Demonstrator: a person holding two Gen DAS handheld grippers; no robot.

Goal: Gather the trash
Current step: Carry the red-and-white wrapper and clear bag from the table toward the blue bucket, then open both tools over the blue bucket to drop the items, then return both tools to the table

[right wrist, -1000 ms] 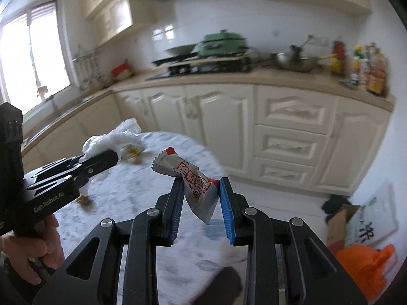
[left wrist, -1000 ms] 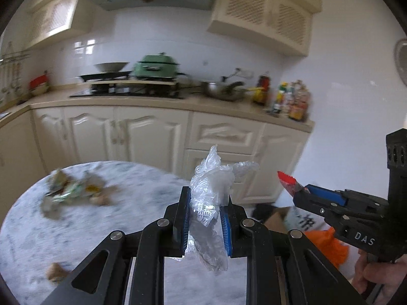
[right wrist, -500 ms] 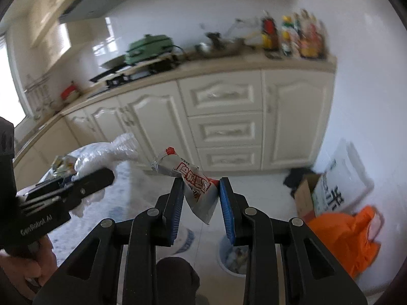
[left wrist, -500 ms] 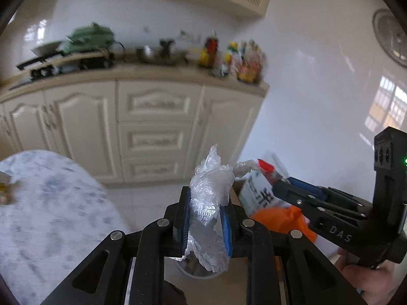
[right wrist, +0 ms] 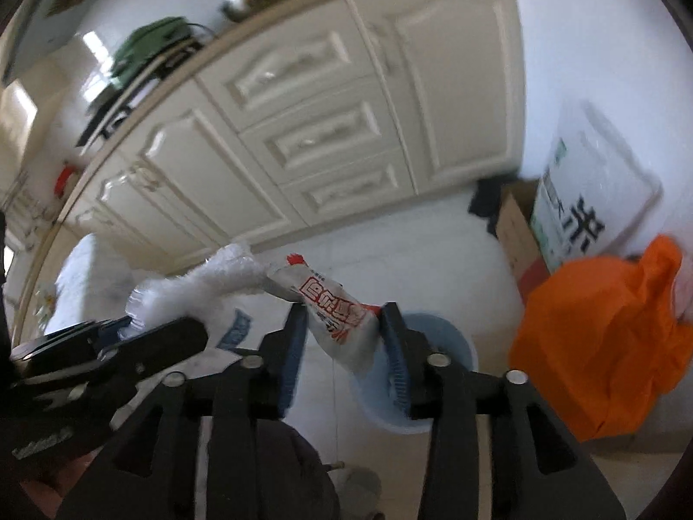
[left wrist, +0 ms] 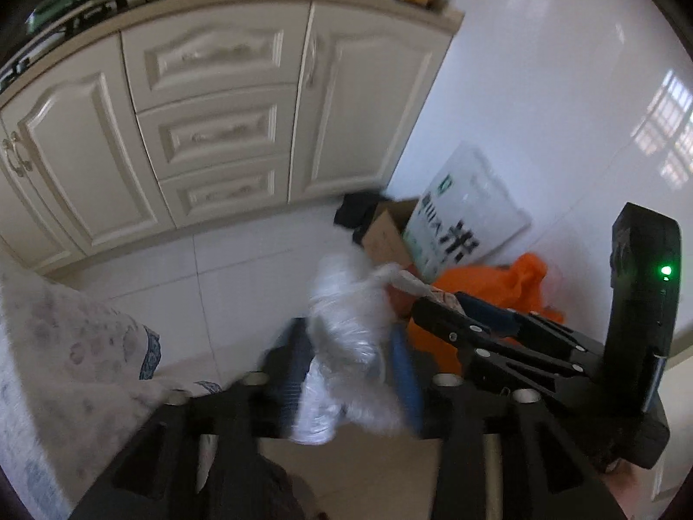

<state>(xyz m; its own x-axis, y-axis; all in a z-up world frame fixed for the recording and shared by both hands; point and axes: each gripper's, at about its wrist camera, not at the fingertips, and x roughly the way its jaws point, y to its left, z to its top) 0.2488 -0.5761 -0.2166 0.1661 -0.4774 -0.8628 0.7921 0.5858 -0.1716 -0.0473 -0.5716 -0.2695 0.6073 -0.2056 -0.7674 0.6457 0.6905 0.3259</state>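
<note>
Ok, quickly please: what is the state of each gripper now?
Left gripper: jaws opening, clear plastic wrap between them, being let go.
Right gripper: jaws opening, snack wrapper between them, above the blue bin.

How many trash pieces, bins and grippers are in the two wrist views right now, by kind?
Trash pieces: 2, the clear plastic wad between the opening left gripper jaws and the red-printed wrapper between the opening right gripper jaws
Bins: 1, the blue bin on the floor below the wrapper
Grippers: 2
Total: 5
</note>
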